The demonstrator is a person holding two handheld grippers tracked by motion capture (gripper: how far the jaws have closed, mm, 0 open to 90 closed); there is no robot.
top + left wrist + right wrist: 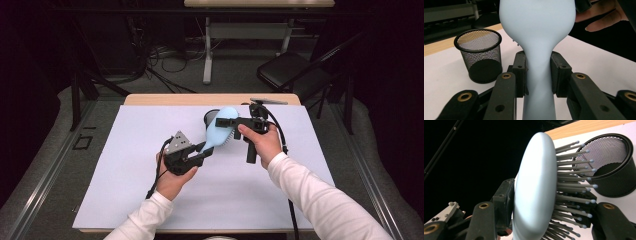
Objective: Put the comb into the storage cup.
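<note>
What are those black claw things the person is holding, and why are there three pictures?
They are tongs that a person squeezes by hand, one in each hand. One picture looks down from above the table. The other two come from small cameras riding on each pair of tongs. The left tongs pinch the handle of a light blue hairbrush; you see that handle up close between their black jaws. The right tongs are clamped across the brush's head, one pad on its smooth back, the other among the bristles. On the table stands a black mesh cup.

White sleeves (320, 200) — black grippers, brass-ringed screws, trailing black cable (156, 181), grey three-cornered plate (178, 142).
</note>
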